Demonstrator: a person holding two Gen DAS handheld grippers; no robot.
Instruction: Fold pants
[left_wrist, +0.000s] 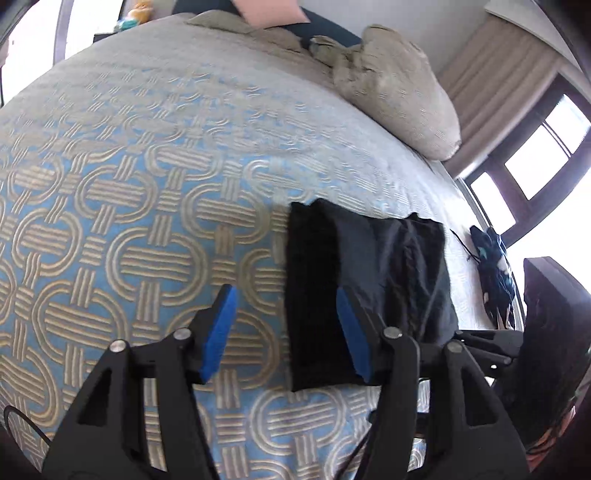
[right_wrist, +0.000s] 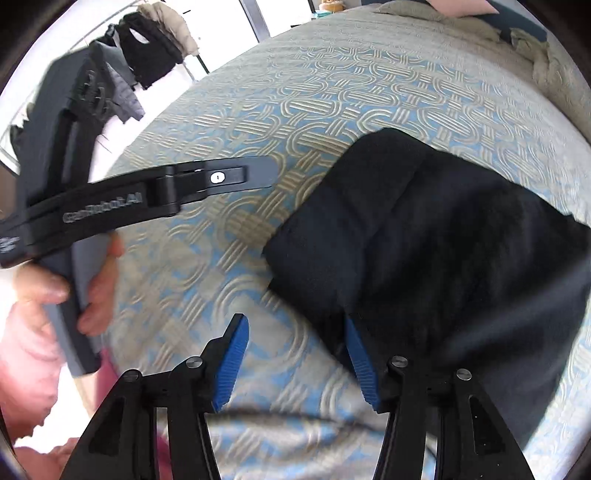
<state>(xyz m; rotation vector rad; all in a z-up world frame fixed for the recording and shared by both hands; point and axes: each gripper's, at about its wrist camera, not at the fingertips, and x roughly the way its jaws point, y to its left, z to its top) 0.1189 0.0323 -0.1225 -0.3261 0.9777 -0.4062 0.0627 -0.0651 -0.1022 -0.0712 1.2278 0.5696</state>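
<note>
Dark navy pants (left_wrist: 365, 280) lie folded into a compact rectangle on the blue and beige patterned bedspread (left_wrist: 129, 221). They also show in the right wrist view (right_wrist: 443, 251) as a thick folded bundle. My left gripper (left_wrist: 284, 325) is open and empty, just above the near left edge of the pants. My right gripper (right_wrist: 295, 362) is open and empty, with its right finger against the near edge of the bundle. The left gripper's body (right_wrist: 166, 192) and the hand holding it show at the left of the right wrist view.
A beige pillow (left_wrist: 402, 96) and a rumpled blanket (left_wrist: 258, 33) lie at the head of the bed. A blue patterned cloth (left_wrist: 495, 273) lies at the bed's right edge. Clothes on a rack (right_wrist: 147, 51) stand beyond the bed. Windows (left_wrist: 535, 166) are on the right.
</note>
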